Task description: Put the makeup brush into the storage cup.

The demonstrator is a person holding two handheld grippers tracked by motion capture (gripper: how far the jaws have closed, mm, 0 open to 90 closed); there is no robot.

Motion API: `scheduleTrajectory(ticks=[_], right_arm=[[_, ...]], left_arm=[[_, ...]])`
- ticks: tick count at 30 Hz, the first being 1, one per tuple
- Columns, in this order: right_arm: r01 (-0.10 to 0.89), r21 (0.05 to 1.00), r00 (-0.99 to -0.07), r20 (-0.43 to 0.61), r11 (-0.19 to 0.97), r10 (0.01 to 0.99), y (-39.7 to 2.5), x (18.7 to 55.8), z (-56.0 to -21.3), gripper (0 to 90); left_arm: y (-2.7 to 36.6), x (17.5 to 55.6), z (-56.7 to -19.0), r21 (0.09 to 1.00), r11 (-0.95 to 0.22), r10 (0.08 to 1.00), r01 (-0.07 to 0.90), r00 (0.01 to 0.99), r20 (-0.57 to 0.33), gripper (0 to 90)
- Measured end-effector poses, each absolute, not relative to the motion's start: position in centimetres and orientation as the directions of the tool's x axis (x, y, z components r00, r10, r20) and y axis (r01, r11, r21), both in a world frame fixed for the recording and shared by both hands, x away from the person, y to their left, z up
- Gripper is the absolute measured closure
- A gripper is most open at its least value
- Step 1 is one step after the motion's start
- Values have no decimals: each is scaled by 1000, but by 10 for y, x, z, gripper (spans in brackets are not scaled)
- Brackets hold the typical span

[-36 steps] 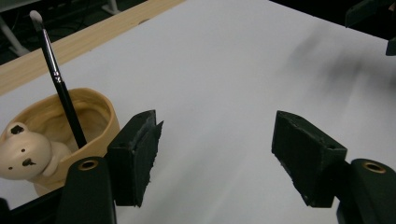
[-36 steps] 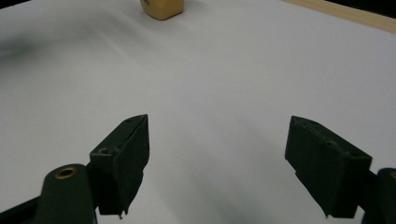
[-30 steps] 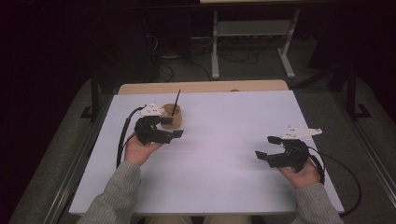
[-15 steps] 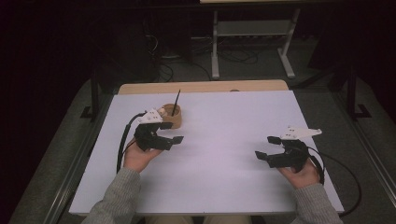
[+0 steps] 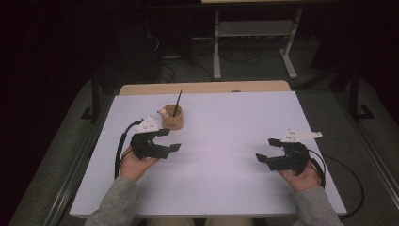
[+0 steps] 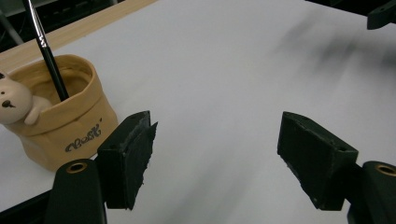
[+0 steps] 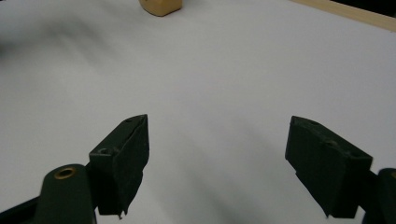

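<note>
Left tongs (image 5: 167, 140) stand wide open and hold nothing; in the left gripper view both black pads (image 6: 133, 154) show clear white surface between them. Compared with 1 second ago, when these tongs sat against the small tan fabric-look pot with a bear figure on its rim (image 5: 172, 117), they have drawn back toward the person and now lie just beside the pot, apart from it, on its near side.

The pot rests upright on the white-covered desk (image 5: 226, 141), at the far left, near the bare wooden strip along the back edge. 1 thin black brush (image 5: 177, 103) stands in it, leaning slightly, handle end up. The left gripper view confirms the brush shaft (image 6: 46, 51) inside the pot (image 6: 60, 126), with the pot to the left of the left pad.

Right tongs (image 5: 266, 149) are likewise wide open and empty, resting low at the right side of the desk, well apart from the pot. Their position matches that of 1 second ago. The right gripper view shows bare desk between the jaws and the pot's base (image 7: 159, 6) far off at the top edge.

Judgement: the withdrawal with empty jaws suggests the brush placement is complete and the work is at or near its end.
</note>
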State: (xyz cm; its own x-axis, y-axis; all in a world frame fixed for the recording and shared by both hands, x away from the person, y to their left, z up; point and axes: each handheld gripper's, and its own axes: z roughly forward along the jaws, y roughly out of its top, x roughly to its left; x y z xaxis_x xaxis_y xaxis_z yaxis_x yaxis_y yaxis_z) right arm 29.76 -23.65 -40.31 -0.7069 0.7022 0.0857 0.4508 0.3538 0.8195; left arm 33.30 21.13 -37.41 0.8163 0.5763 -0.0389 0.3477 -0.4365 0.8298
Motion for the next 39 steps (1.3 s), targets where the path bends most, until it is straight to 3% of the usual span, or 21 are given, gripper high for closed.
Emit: scheduleTrajectory(ticks=[39], right_arm=[[449, 817, -699, 70, 362, 712, -232, 294, -412, 195]], left_arm=[[239, 295, -402, 828, -417, 611, 374, 790, -49, 234]])
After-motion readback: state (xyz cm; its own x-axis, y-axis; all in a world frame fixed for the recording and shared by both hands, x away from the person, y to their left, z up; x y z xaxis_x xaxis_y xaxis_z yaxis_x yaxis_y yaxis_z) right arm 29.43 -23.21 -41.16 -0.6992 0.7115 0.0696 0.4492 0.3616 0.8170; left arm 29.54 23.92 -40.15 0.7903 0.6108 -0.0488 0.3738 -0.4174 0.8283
